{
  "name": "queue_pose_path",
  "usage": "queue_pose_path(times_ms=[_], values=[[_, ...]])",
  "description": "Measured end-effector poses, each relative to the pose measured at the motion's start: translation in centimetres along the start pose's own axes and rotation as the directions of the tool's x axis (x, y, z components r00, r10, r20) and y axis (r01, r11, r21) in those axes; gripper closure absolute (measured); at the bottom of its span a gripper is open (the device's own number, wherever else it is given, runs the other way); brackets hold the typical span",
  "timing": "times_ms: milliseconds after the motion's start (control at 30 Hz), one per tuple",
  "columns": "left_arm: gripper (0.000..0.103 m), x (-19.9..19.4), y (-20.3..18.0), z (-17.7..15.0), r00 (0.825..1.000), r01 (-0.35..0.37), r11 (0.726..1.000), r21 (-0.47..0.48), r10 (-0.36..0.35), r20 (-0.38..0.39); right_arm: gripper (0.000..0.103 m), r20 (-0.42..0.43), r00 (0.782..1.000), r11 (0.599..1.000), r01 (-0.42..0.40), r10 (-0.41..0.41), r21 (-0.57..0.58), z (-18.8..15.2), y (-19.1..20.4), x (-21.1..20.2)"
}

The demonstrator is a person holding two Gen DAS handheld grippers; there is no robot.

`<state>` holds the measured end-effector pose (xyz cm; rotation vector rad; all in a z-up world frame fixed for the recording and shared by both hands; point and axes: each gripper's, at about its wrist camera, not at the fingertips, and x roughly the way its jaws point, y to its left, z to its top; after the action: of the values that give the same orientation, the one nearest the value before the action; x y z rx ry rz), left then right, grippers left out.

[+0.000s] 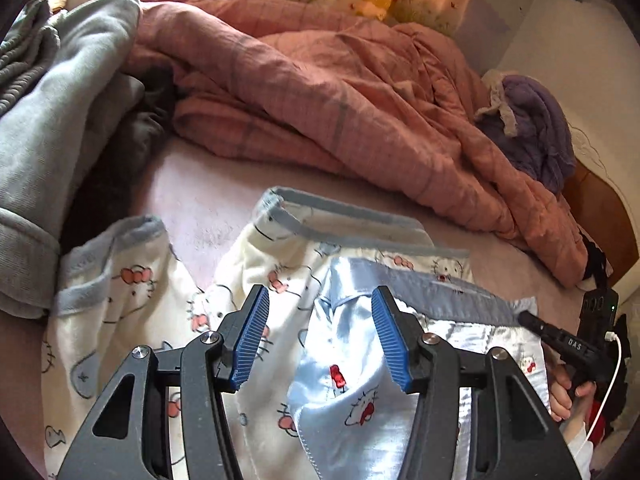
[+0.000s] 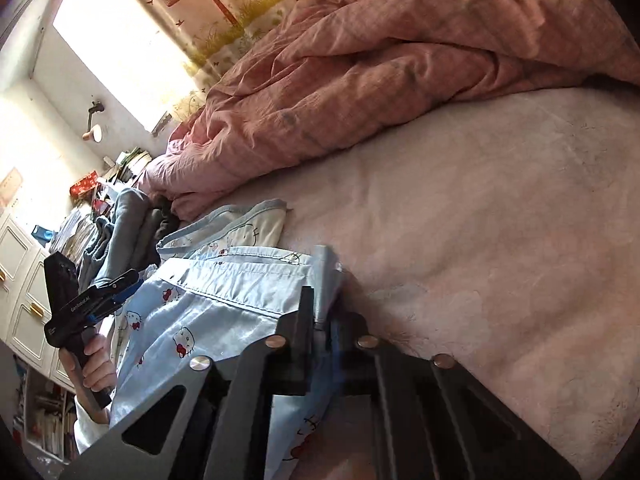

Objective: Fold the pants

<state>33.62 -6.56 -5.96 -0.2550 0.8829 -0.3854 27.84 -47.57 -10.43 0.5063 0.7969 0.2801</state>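
Right gripper (image 2: 320, 312) fingers clamped on pants (image 2: 208, 304) waistband edge, left gripper (image 1: 320, 336) fingers parted above fabric, pink bed sheet (image 2: 480, 240), rumpled quilt (image 1: 320, 92) behind

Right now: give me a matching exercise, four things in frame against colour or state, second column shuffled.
Things:
1. left tongs
2. right tongs
3. quilt
4. cat-print pants

States:
a. pink, crumpled on the bed
b. open above the fabric
c. pale blue satin, spread out
d. shut on the pants' edge

Pairs: 1-b, 2-d, 3-a, 4-c
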Motion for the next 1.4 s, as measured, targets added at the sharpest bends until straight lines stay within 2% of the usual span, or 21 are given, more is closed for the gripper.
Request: queue_pose_path(times_ms=[133, 200, 267, 400, 467, 500, 533, 600, 667, 733, 800, 900, 967, 1067, 1133, 1167, 1267, 1333, 1400], values=[[0.052, 1.3, 0.0, -0.4, 0.996, 0.009, 1.000, -0.001, -0.009, -0.084, 0.099, 0.085, 0.996, 0.999, 0.015, -0.012, -0.031, -0.2, 0.7, -1.4], [0.052, 2.1, 0.1, -0.6, 0.993, 0.014, 1.000, -0.008, -0.014, -0.118, 0.099, 0.054, 0.997, 0.998, 0.063, -0.062, -0.013, -0.3, 0.4, -0.8], [0.052, 1.9, 0.1, -0.8, 0.993, 0.031, 0.999, -0.016, -0.032, -0.112, 0.099, 0.007, 0.994, 0.994, 0.105, -0.105, 0.027, -0.3, -0.3, 0.1], [0.052, 1.6, 0.5, -0.7, 0.989, 0.108, 0.992, -0.060, -0.113, -0.091, 0.099, 0.016, 0.992, 0.990, 0.120, -0.122, 0.068, -0.3, -1.0, -0.3], [0.052, 2.1, 0.4, -0.8, 0.983, 0.136, 0.988, -0.070, -0.143, -0.112, 0.099, 0.012, 0.992, 0.990, 0.125, -0.126, 0.070, -0.4, -1.0, -0.2], [0.053, 2.6, 0.3, -0.9, 0.979, 0.142, 0.987, -0.073, -0.151, -0.134, 0.099, 0.009, 0.992, 0.989, 0.127, -0.128, 0.070, -0.3, -1.0, -0.1], [0.060, 2.9, 0.0, -1.1, 0.978, 0.141, 0.988, -0.064, -0.149, -0.147, 0.099, 0.008, 0.992, 0.989, 0.128, -0.128, 0.070, -0.3, -1.0, -0.1], [0.071, 2.9, -0.9, -1.3, 0.984, 0.096, 0.995, -0.007, -0.096, -0.151, 0.099, 0.007, 0.993, 0.990, 0.120, -0.121, 0.075, -0.2, -1.2, 0.0], [0.099, 2.7, -1.5, -1.5, 0.984, 0.106, 0.994, 0.018, -0.102, -0.147, 0.099, 0.005, 0.993, 0.990, 0.113, -0.114, 0.082, -0.3, -1.5, 0.1], [0.099, 2.2, -1.7, -1.5, 0.984, 0.126, 0.992, 0.028, -0.121, -0.132, 0.099, 0.007, 0.993, 0.990, 0.116, -0.117, 0.078, -0.4, -1.4, 0.0], [0.100, 1.4, -2.3, -1.5, 0.993, 0.096, 0.992, 0.086, -0.089, -0.083, 0.099, 0.008, 0.993, 0.990, 0.119, -0.120, 0.073, -0.4, -1.5, 0.0], [0.100, 0.0, -3.4, -1.7, 0.993, 0.114, 0.977, 0.183, -0.113, -0.018, 0.099, 0.019, 0.993, 0.991, 0.114, -0.116, 0.066, -0.5, -1.4, -0.3], [0.100, -0.7, -5.1, -2.4, 0.989, 0.146, 0.945, 0.292, -0.149, -0.014, 0.099, 0.020, 0.993, 0.991, 0.115, -0.116, 0.063, -0.5, -1.3, -0.3], [0.100, -0.7, -7.9, -4.2, 0.982, 0.187, 0.873, 0.451, -0.178, -0.064, 0.099, 0.018, 0.993, 0.991, 0.113, -0.115, 0.065, -0.5, -1.4, -0.3], [0.100, 0.0, -9.5, -5.2, 0.987, 0.158, 0.837, 0.523, -0.134, -0.085, 0.099, 0.018, 0.993, 0.991, 0.117, -0.118, 0.062, -0.5, -1.4, -0.3], [0.100, 0.4, -9.9, -5.5, 0.991, 0.136, 0.831, 0.540, -0.106, -0.086, 0.099, 0.018, 0.993, 0.991, 0.119, -0.120, 0.060, -0.5, -1.3, -0.3], [0.100, 1.3, -10.3, -5.7, 0.996, 0.079, 0.826, 0.558, -0.045, -0.074, 0.099, 0.019, 0.992, 0.991, 0.121, -0.122, 0.056, -0.5, -1.3, -0.3], [0.100, 1.3, -10.0, -5.1, 0.998, 0.066, 0.839, 0.541, -0.043, -0.055, 0.099, 0.020, 0.992, 0.991, 0.120, -0.121, 0.056, -0.5, -1.3, -0.4], [0.100, 0.9, -9.5, -4.4, 0.999, 0.030, 0.860, 0.510, -0.032, -0.005, 0.099, 0.021, 0.992, 0.991, 0.120, -0.122, 0.055, -0.5, -1.3, -0.4]])
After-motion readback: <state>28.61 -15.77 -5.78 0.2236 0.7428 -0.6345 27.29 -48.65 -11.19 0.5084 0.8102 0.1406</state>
